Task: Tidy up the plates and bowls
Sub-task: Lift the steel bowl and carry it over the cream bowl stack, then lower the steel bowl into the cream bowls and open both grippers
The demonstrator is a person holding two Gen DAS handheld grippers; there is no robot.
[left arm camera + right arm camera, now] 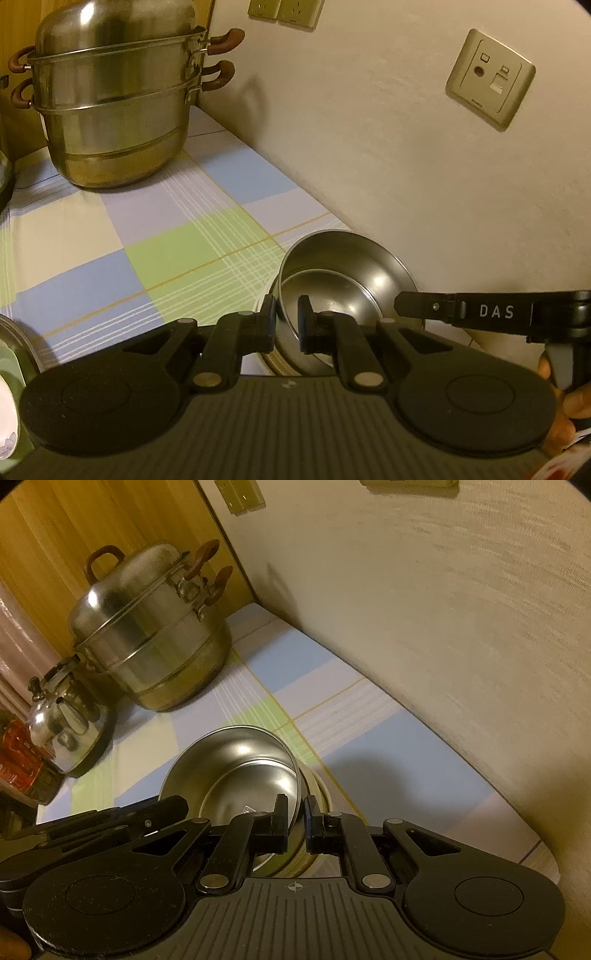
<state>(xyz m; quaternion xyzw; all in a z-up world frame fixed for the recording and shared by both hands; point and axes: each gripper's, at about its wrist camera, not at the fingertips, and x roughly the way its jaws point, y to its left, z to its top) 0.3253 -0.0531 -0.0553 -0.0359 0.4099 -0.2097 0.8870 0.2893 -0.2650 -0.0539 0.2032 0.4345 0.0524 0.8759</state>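
Observation:
A steel bowl (343, 280) hangs tilted low over the checked tablecloth (166, 236), close to the wall. My left gripper (286, 323) is shut on its near left rim. In the same view my right gripper (417, 306) reaches in from the right and pinches the opposite rim. The right wrist view shows the bowl (236, 764) from the other side, with my right gripper (296, 821) shut on the rim and the left gripper (162, 812) at the lower left. Under the bowl lies a cream dish (321, 790), also visible as the cream dish (269, 360); whether the two touch I cannot tell.
A tall steel steamer pot (114, 107) stands at the back corner, with a steel kettle (62, 723) and a red container (18, 760) to its left. The wall with its socket plate (491, 79) runs along the right. A green and white dish (11, 387) sits at the left edge.

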